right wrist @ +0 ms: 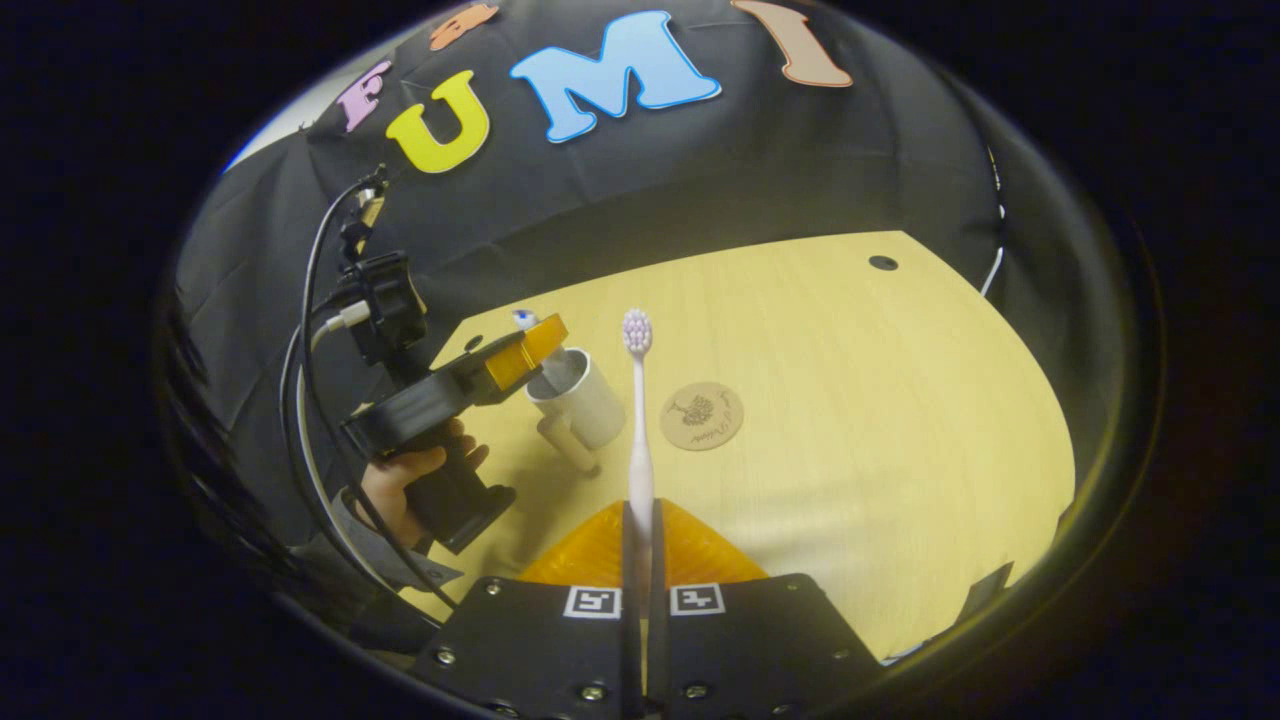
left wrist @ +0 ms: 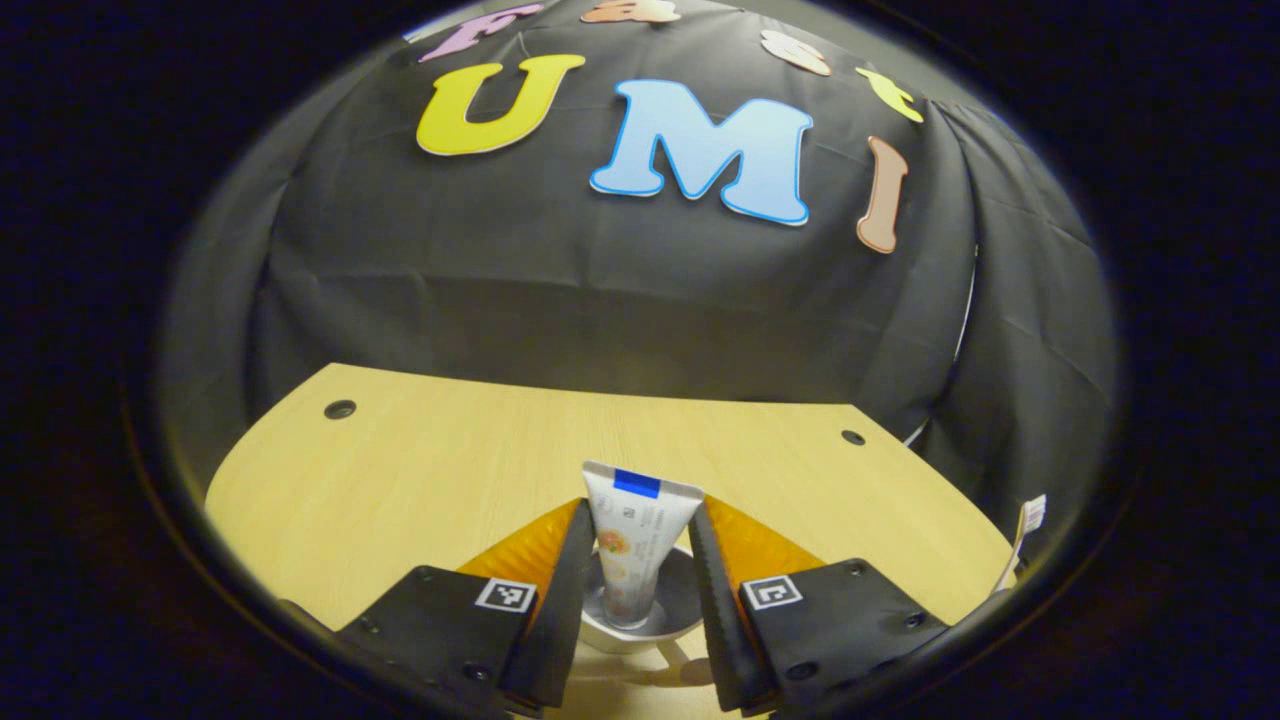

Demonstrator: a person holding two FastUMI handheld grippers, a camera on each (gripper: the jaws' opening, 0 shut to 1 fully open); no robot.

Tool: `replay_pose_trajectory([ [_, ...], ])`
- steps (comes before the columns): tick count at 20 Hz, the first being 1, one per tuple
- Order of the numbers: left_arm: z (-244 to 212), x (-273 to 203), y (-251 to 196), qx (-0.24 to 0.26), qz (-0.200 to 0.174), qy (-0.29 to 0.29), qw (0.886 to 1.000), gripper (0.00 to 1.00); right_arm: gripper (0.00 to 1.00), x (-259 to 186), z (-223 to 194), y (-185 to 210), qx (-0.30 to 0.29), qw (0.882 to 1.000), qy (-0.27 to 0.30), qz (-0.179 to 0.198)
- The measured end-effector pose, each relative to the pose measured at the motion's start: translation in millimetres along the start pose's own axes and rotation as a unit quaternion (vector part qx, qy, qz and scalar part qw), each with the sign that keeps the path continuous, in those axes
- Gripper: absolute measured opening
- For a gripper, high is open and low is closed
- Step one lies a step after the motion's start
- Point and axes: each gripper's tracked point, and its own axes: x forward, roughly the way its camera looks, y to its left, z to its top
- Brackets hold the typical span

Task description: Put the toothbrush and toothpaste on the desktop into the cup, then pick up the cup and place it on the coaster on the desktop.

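At the bottom of the right gripper view, my right hand-held gripper [right wrist: 640,560] is clamping the light, stiff toothbrush [right wrist: 638,420] low on its handle. Farther off, left of centre, my left hand-held gripper [left wrist: 640,590] is standing apart around the soft toothpaste [left wrist: 635,545], already inside the cup [right wrist: 582,398]; the coaster [right wrist: 702,415] is lying beside it on the counter [right wrist: 880,400].

A recording booth, not a home. Black cloth wall [left wrist: 620,290] draped across the upper frame, behind a pale wood tabletop [left wrist: 420,490] with cable holes [left wrist: 340,409].
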Motion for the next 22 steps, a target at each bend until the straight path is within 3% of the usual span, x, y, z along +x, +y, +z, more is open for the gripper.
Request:
replay_pose_trajectory([
  [2,8,-3,-2,0.003,-0.003,-0.010,1.000,0.59,0.03,0,-1,0,0.000,1.000,0.001,0.001],
  [4,9,-5,-3,0.002,-0.007,-0.012,1.000,0.73,0.03,1,-1,1,-0.002,1.000,0.002,0.004],
  [5,8,-6,-1,0.002,-0.005,-0.011,1.000,0.89,0.03,2,-1,3,-0.002,1.000,0.003,0.007],
  [6,7,-7,2,0.001,-0.001,-0.008,1.000,0.88,0.03,4,-1,5,-0.004,1.000,0.002,0.009],
  [7,5,-10,3,-0.001,0.001,-0.004,1.000,0.94,0.03,5,1,5,-0.005,1.000,0.001,0.011],
  [8,5,-13,6,-0.003,0.005,-0.003,1.000,0.90,0.03,5,2,6,-0.007,1.000,0.000,0.013],
  [22,18,-89,13,-0.009,0.011,-0.013,1.000,0.90,0.03,36,75,42,-0.059,0.994,-0.063,0.066],
])
